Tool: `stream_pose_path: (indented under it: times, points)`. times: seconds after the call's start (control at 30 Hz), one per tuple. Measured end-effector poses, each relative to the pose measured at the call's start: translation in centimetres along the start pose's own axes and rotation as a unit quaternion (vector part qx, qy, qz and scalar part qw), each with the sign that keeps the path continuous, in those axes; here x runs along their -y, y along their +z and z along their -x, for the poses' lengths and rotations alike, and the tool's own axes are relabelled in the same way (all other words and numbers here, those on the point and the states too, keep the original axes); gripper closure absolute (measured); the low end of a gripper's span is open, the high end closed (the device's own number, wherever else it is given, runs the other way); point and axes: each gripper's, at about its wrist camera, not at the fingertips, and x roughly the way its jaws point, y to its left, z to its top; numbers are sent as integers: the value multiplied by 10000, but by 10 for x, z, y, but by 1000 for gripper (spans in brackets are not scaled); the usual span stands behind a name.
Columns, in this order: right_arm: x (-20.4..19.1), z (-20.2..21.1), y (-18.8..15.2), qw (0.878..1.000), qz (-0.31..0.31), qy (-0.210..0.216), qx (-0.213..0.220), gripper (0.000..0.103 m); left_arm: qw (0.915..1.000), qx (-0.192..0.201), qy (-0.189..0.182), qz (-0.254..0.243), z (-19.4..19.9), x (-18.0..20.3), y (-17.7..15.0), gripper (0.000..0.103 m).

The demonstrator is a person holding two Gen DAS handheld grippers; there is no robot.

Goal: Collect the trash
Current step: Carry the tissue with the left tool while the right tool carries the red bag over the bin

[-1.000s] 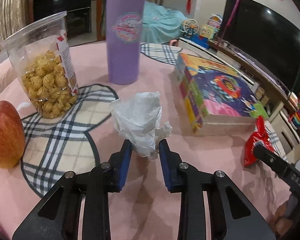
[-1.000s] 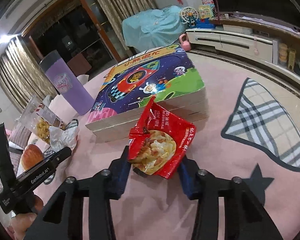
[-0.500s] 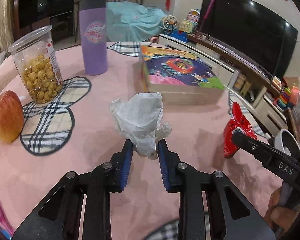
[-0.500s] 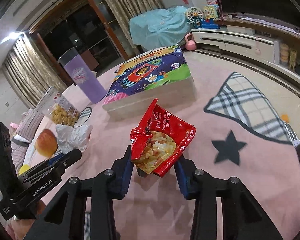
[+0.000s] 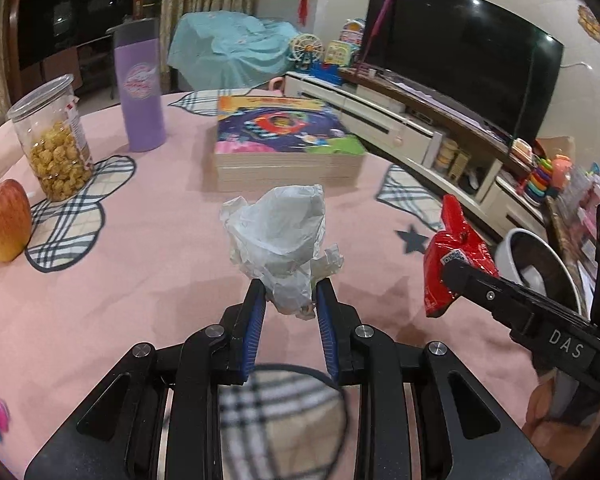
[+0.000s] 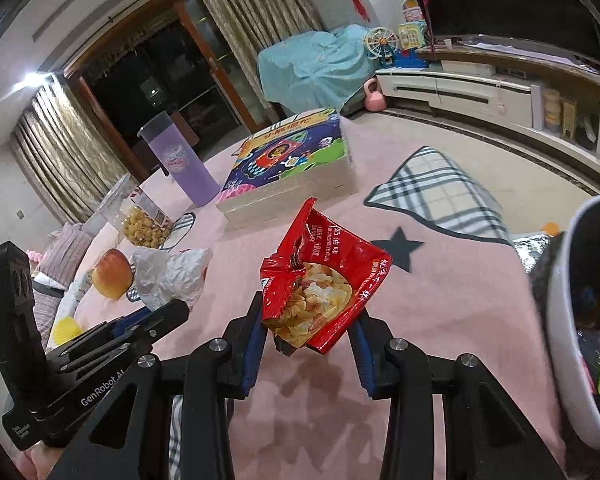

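Observation:
My left gripper (image 5: pixel 289 294) is shut on a crumpled white paper wad (image 5: pixel 280 232), lifted above the pink tablecloth. In the right wrist view that wad (image 6: pixel 168 274) hangs at the left, beyond the left gripper's black body. My right gripper (image 6: pixel 308 320) is shut on a torn red snack bag (image 6: pixel 320 276) with chips printed on it, also held clear of the cloth. The same bag (image 5: pixel 450 254) shows at the right of the left wrist view. A white trash bin (image 6: pixel 568 320) stands at the right edge with dark wrappers inside, seen too as the bin (image 5: pixel 508 256).
On the pink tablecloth (image 5: pixel 148 248) sit an apple (image 5: pixel 4 220), a clear jar of popcorn (image 5: pixel 54 140), a purple bottle (image 5: pixel 140 92) and a thick picture book (image 5: pixel 284 144). A TV cabinet (image 5: pixel 440 136) runs along the far right.
Both grippers have drawn back and to the right with their loads, rising a little. The book, bottle and jar now look farther off, and the white bin has come into view.

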Motion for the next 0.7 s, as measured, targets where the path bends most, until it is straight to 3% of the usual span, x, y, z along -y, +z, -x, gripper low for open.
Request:
stream_pose_path:
  times: [0.7]
  points:
    - [39,71,-27,9988,-282,-167,358,64,9969,-207,-415,-634,15,85,-36,78]
